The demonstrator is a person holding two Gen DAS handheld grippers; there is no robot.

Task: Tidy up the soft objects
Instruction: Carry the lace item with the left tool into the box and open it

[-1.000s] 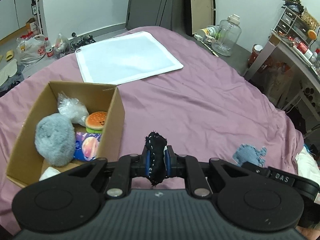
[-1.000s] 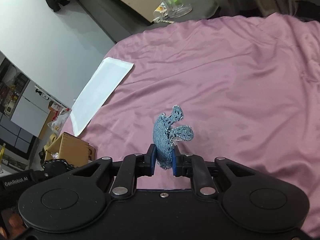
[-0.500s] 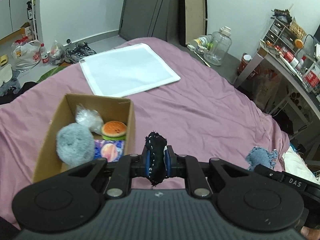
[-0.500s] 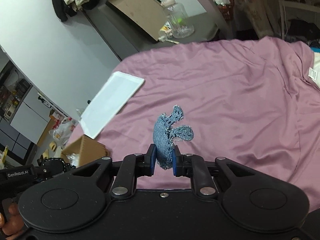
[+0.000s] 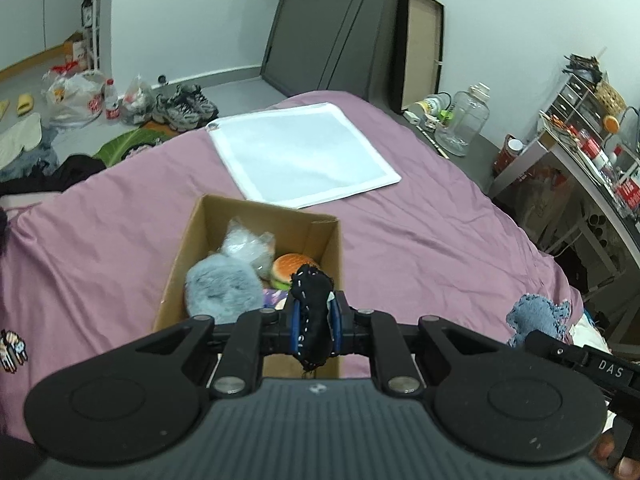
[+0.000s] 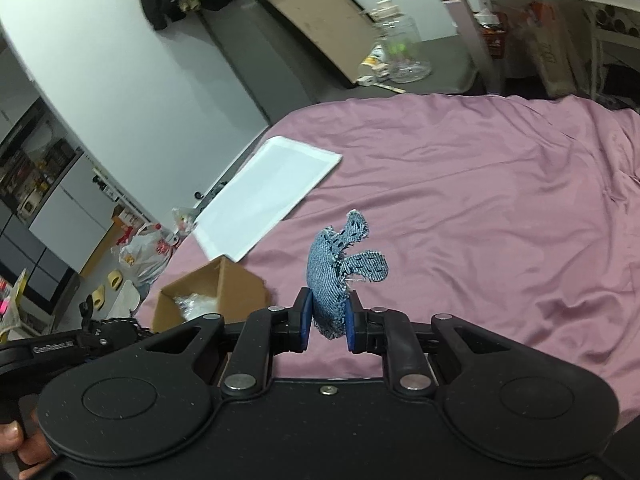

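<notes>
Black fabric with pale stitching fills your left gripper (image 5: 315, 326): its blue pads are clamped on a black soft toy (image 5: 312, 320), which stands up between them and is held above the near right corner of the cardboard box (image 5: 334, 248). Inside that open box you can see a grey fluffy ball (image 5: 222, 286), a crumpled clear plastic bag (image 5: 248, 246), a burger-shaped toy (image 5: 290, 268) against the right wall, and a colourful printed item (image 5: 274, 296) half hidden behind the black toy.

Your right gripper (image 6: 327, 320) is closed on a denim soft toy (image 6: 332, 276), gripped by its lower edge, with two frayed flaps pointing up and to the right. It is held in the air over the pink bedsheet (image 6: 480, 208), well to the right of the box (image 6: 236, 288). In the left wrist view that same denim toy (image 5: 536, 316) shows at the far right edge.

Beyond the box, a white flat pad (image 5: 304, 152) lies on the sheet, just past the box's far wall.
</notes>
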